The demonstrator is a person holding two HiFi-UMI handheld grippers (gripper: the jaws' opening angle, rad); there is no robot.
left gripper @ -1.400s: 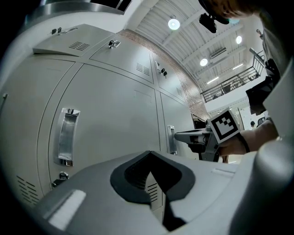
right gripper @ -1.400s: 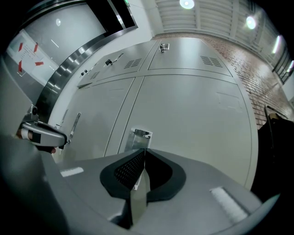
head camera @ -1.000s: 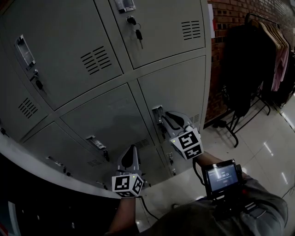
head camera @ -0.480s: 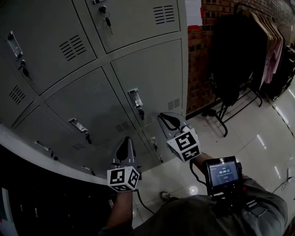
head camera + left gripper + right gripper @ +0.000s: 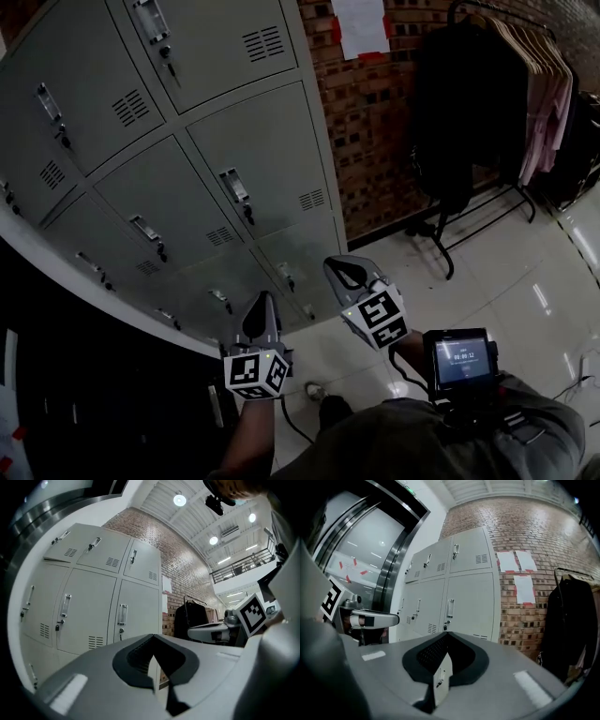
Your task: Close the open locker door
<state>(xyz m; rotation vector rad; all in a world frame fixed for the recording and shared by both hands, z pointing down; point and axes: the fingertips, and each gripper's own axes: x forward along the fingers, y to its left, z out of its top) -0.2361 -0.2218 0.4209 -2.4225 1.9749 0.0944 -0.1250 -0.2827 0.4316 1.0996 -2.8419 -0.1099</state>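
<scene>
A bank of grey lockers point(image 5: 187, 178) fills the upper left of the head view, and every door I see lies flush with its frame. Both grippers hang in the air well short of the lockers and touch nothing. My left gripper point(image 5: 262, 300) is shut with nothing in it. My right gripper point(image 5: 339, 268) has just been closing; it is shut and nothing is between its jaws. The left gripper view looks past the closed tips point(image 5: 153, 637) at the lockers point(image 5: 89, 611). In the right gripper view the lockers point(image 5: 464, 597) stand beyond the shut tips point(image 5: 446, 634).
A brick wall point(image 5: 375, 122) with taped papers point(image 5: 359, 23) adjoins the lockers on the right. A rack of dark coats point(image 5: 459, 103) and pink garments point(image 5: 544, 103) stands on the glossy tiled floor point(image 5: 525, 281). A dark metal-framed doorway point(image 5: 56, 272) lies at the left.
Both grippers have drawn back from the lockers, which now look smaller and farther. The right gripper was close to a locker latch and is now apart from it, jaws narrowed.
</scene>
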